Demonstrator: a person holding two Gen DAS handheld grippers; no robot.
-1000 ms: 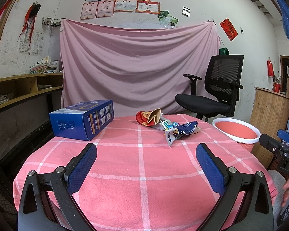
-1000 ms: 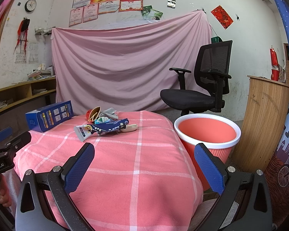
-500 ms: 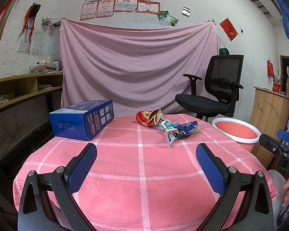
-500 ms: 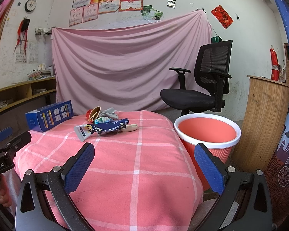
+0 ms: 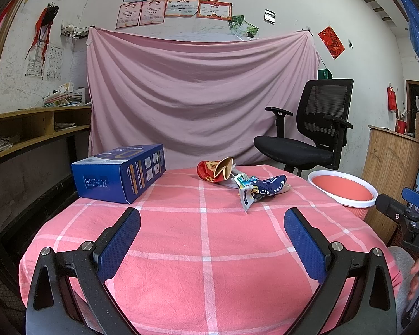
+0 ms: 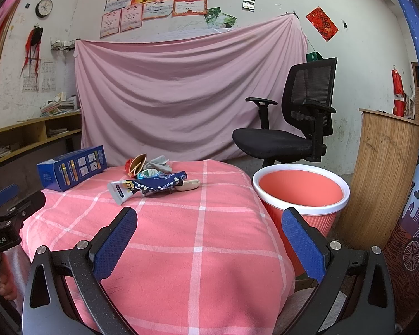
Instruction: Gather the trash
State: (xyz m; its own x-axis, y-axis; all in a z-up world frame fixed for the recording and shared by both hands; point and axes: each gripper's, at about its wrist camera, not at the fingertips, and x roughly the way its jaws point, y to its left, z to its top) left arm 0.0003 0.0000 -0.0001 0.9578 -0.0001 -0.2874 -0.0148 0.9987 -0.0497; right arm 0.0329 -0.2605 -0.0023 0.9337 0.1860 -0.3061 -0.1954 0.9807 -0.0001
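A small pile of trash lies on the pink checked table (image 5: 204, 251): a red crumpled paper cup (image 5: 215, 170), a blue wrapper (image 5: 271, 185) and a white tube end (image 5: 245, 195). In the right wrist view the pile shows as the cup (image 6: 135, 163), the blue wrapper (image 6: 153, 185) and a beige piece (image 6: 188, 185). A red bin with a white rim (image 6: 300, 192) stands beside the table on the right; it also shows in the left wrist view (image 5: 342, 189). My left gripper (image 5: 209, 220) is open and empty, short of the pile. My right gripper (image 6: 208, 223) is open and empty.
A blue carton (image 5: 120, 173) sits at the table's far left, also in the right wrist view (image 6: 72, 167). A black office chair (image 6: 290, 131) stands behind the bin. A wooden cabinet (image 6: 385, 173) is at the right. A pink sheet hangs at the back.
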